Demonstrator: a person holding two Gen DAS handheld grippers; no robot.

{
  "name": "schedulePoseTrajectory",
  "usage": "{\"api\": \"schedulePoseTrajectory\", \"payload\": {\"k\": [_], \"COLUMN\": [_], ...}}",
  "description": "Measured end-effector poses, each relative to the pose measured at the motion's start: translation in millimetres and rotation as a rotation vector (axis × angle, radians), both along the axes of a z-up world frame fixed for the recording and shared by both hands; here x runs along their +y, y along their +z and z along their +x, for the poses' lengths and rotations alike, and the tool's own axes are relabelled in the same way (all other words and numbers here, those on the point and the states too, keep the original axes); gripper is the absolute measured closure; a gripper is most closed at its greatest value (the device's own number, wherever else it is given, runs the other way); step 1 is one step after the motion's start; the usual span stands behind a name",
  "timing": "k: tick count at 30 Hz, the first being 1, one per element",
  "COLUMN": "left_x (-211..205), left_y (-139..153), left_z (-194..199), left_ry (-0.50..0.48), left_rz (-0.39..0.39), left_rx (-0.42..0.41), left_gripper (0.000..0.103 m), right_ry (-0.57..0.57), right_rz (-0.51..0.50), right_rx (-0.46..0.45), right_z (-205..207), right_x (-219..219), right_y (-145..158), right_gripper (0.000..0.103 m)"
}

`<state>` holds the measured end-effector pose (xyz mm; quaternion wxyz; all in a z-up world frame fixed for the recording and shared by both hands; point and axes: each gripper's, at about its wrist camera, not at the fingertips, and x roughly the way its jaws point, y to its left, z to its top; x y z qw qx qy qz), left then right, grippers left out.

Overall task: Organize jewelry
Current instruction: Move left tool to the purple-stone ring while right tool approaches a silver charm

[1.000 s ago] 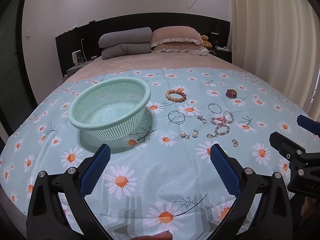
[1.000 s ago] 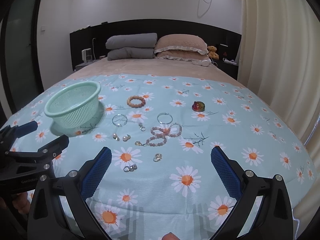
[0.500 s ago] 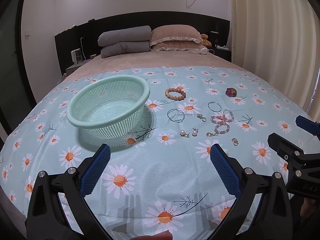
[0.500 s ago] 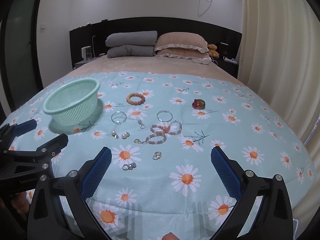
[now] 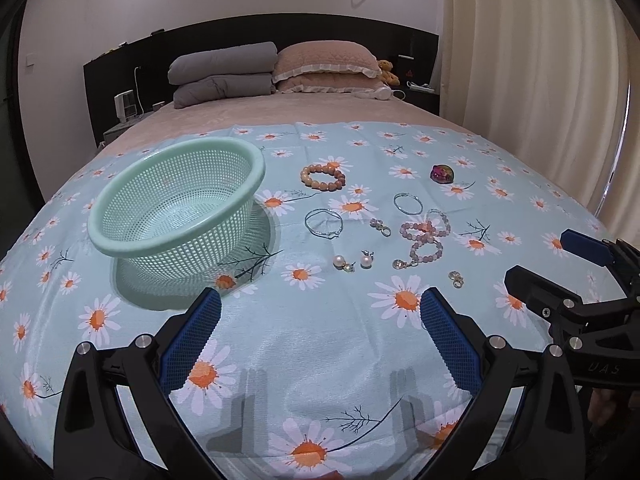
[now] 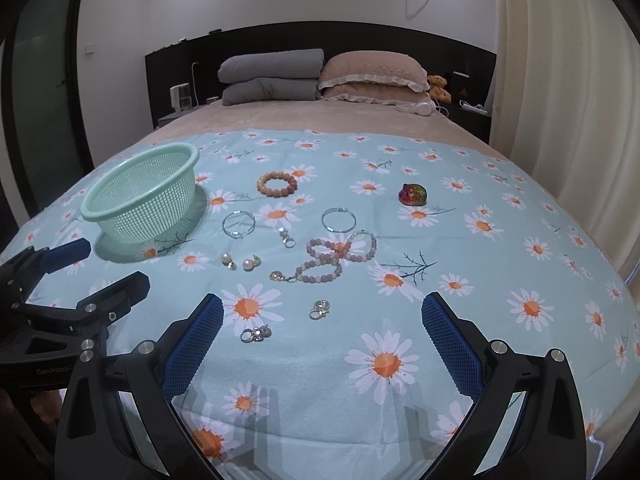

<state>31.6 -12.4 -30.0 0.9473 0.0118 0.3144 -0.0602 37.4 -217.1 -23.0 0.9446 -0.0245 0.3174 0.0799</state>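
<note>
An empty mint-green mesh basket point(image 5: 176, 200) point(image 6: 140, 192) stands on the daisy cloth at the left. Jewelry lies spread to its right: a tan bead bracelet point(image 5: 322, 176) point(image 6: 277, 183), two thin silver bangles point(image 6: 239, 224) point(image 6: 338, 219), pink bead strands point(image 5: 425, 236) point(image 6: 340, 254), pearl earrings point(image 5: 354, 261) point(image 6: 240, 262), small silver rings point(image 6: 319, 309) point(image 6: 256, 333) and an iridescent brooch point(image 5: 442, 172) point(image 6: 413, 193). My left gripper point(image 5: 320, 336) hangs open over bare cloth in front of the basket. My right gripper point(image 6: 322, 344) is open too, just short of the rings.
The daisy cloth point(image 6: 500, 280) covers the near part of a bed. Grey and pink pillows point(image 6: 320, 76) and a teddy bear point(image 6: 439, 87) lie by the black headboard. A cream curtain point(image 6: 560, 100) hangs at the right, and the bed's edge curves down near it.
Both grippers have tilted or dropped slightly, so the basket and jewelry sit a little lower in view. Nothing on the cloth has moved and both grippers stay open.
</note>
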Motion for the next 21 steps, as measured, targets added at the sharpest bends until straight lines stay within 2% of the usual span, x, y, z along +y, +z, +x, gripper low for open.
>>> {"api": "schedulePoseTrajectory", "payload": {"k": [7,10,16,17,18,19,21], "left_x": [-9.2,-17.1,-38.8,-43.5,-47.6,-51.2,-57.7], "left_y": [-28.6,-38.1,-51.0,-53.2,-54.9,-56.3,-57.5], "left_z": [26.8,33.3,39.6,39.2,38.4,37.1,35.5], "left_ry": [-0.078,-0.111,-0.209,-0.234,-0.265,-0.295,-0.343], "left_rz": [-0.054,-0.05,-0.028,-0.014,-0.005,-0.001,0.011], "left_rx": [0.098,0.117,0.126,0.124,0.122,0.118,0.105], "left_gripper": [0.005,0.006,0.006,0.006,0.006,0.006,0.006], "right_ry": [-0.026,-0.024,0.063,0.078,0.098,0.12,0.151], "right_rz": [0.002,-0.006,-0.017,-0.021,-0.017,-0.009,-0.005], "right_rx": [0.057,0.065,0.119,0.132,0.149,0.18,0.228], "right_z": [29.0,38.3,64.8,69.9,75.0,81.0,89.8], "right_x": [-14.5,-21.3,-26.9,-27.3,-27.2,-28.3,-28.1], "right_y": [-22.3,-26.2,-31.4,-32.2,-33.9,-36.9,-44.4], "right_gripper": [0.008,0.008,0.01,0.014,0.028,0.035,0.038]}}
